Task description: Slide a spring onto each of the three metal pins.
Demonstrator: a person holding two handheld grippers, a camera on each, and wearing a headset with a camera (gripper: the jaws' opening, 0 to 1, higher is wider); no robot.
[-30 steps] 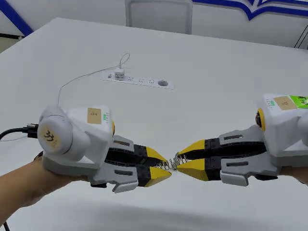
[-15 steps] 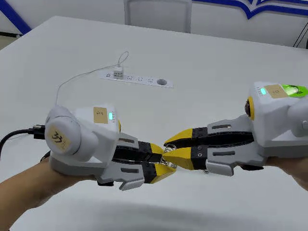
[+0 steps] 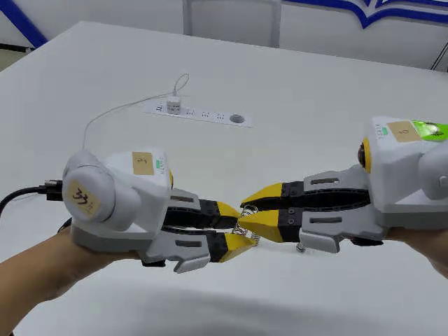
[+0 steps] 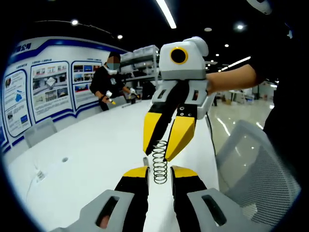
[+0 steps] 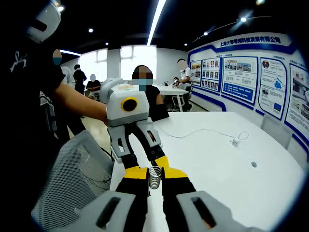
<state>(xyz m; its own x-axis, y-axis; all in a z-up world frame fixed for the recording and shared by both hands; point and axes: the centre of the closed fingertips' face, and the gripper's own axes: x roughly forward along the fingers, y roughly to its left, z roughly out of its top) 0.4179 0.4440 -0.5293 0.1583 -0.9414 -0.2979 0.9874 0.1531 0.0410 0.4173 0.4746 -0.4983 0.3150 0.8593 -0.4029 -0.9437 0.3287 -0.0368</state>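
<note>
Head view: white table (image 3: 315,91), broad bare top, power strip (image 3: 199,115) well apart from the work. Left gripper (image 3: 236,225) and right gripper (image 3: 246,212) are held level, tip to tip, near the front edge. Left gripper view: spring (image 4: 160,162) spans both sets of tips, each jaw pair clamped on one end. Right gripper view: spring nipped between own tips, table edge close below, mesh chair (image 5: 72,169) beside it.

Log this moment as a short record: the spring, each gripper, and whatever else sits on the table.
spring: held in the air, bridging the two grippers tip to tip
left gripper: one end of the spring lies between its jaws; grip unclear
right gripper: shut on the other end
table: white, below the grippers
power strip: lies flat on the table beyond the grippers, with a white plug in it
</note>
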